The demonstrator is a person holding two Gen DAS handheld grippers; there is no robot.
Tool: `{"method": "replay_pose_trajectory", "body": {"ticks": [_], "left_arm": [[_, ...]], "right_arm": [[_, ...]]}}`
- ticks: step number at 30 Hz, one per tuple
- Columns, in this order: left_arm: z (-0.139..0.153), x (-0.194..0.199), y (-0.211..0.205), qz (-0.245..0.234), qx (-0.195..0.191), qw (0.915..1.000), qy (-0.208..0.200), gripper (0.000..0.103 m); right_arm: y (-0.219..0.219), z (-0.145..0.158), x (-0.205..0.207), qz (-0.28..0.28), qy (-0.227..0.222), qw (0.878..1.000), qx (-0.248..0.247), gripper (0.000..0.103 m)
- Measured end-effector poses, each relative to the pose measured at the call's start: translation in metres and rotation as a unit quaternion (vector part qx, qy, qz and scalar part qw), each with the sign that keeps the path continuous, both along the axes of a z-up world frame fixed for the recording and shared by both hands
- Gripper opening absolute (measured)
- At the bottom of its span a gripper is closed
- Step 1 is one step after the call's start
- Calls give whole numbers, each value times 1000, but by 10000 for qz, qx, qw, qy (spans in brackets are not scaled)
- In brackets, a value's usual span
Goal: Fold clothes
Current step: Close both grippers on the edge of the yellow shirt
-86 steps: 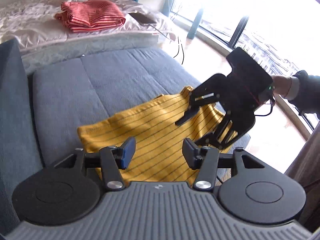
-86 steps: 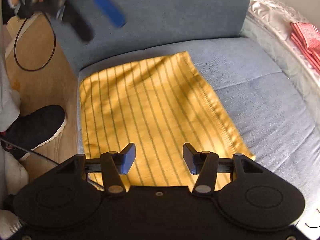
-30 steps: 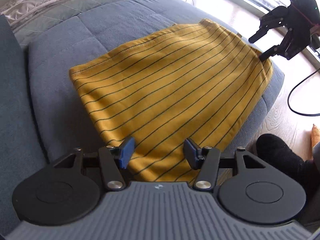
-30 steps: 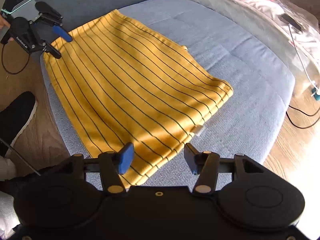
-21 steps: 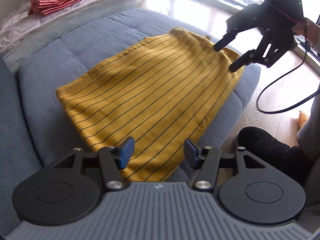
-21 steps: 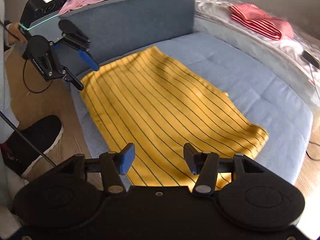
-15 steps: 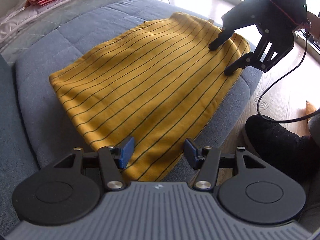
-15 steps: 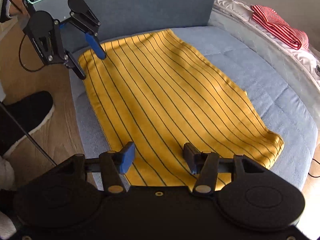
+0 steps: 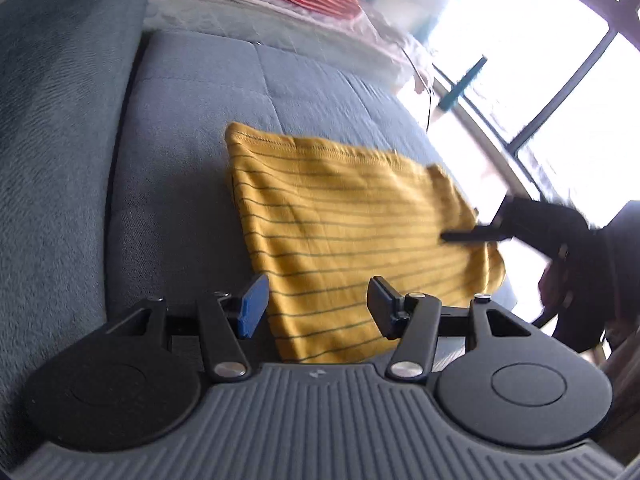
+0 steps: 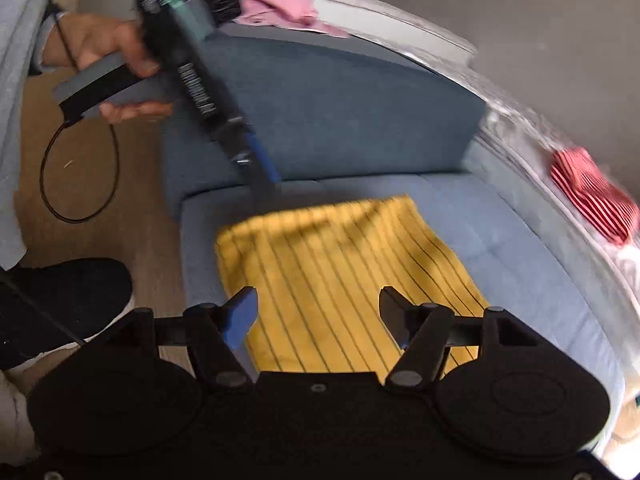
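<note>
Lying flat on the blue-grey fabric sofa seat (image 9: 320,80), the mustard-yellow garment with thin dark stripes (image 9: 352,232) sat near the seat's front edge. You held your left gripper (image 9: 316,304) spread wide and empty over its near edge. Your right gripper (image 10: 316,312) was likewise wide apart, gripping nothing, above the opposite edge.

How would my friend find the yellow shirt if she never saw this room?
Look for the big blue-grey fabric sofa. Lying flat on its seat is the mustard-yellow cloth with thin dark stripes. The other clothes, a red-and-white striped folded one and a pink one, sit off the seat.
</note>
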State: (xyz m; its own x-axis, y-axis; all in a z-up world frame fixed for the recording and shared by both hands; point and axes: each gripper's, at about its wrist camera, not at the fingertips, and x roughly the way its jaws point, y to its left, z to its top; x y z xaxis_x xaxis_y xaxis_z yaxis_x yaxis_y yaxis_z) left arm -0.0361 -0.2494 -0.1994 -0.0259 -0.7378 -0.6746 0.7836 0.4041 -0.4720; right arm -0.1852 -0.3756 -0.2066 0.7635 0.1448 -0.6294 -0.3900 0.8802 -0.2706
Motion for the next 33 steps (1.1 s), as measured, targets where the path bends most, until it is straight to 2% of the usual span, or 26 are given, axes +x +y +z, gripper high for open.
{"method": "replay_pose_trajectory", "body": {"ticks": [2,5,8,10,12,13,14,16,19,21,23,25,26,28,31,33], "left_arm": [[-1,5,3,170,-133,9996,183,61],[-1,8,3,266,-226,9990,296,61],[-4,13,2,421,-370,9967,588,63],[-4,14,2,553,-425,9957,612,64],[-4,14,2,593,-469,9954,580,66],[-4,14,2,625,-480,9953,560,67],[-4,14,2,679,-483,9951,539,67],[-4,14,0,733,-503,9946,528,68],[-4,15,-4,796,-536,9928,713,71],[-4,17,-5,904,-615,9894,957,73],[-4,20,-7,1153,-791,9824,1236,79],[-3,24,-12,1294,-1039,9738,1554,80],[-5,26,-16,1275,-1172,9653,1957,80],[-9,23,-25,1230,-1275,9527,2467,81],[-13,19,-35,1555,-974,9579,2209,81],[-19,24,-35,1769,-885,9536,2269,81]], "right_arm": [[32,-14,14,412,49,9984,-395,69],[60,-39,26,699,46,9919,-1063,69],[76,-58,38,698,82,9838,-1648,68],[78,-64,41,632,41,9810,-1834,68],[78,-68,41,625,-44,9788,-1948,60],[77,-68,41,586,-85,9784,-1982,36],[75,-67,41,554,-115,9790,-1960,31],[64,-57,39,372,-155,9866,-1584,16],[34,-29,28,-149,-374,9972,-623,13],[14,-16,22,-485,-505,9975,-66,13],[-4,-10,16,-748,-575,9948,374,13],[-11,-10,10,-880,-690,9921,568,12],[-13,-11,7,-908,-726,9915,591,12],[-16,-14,3,-956,-723,9909,613,12],[-19,-18,-1,-1010,-724,9899,681,12],[-18,-17,-1,-1012,-763,9898,654,12]]}}
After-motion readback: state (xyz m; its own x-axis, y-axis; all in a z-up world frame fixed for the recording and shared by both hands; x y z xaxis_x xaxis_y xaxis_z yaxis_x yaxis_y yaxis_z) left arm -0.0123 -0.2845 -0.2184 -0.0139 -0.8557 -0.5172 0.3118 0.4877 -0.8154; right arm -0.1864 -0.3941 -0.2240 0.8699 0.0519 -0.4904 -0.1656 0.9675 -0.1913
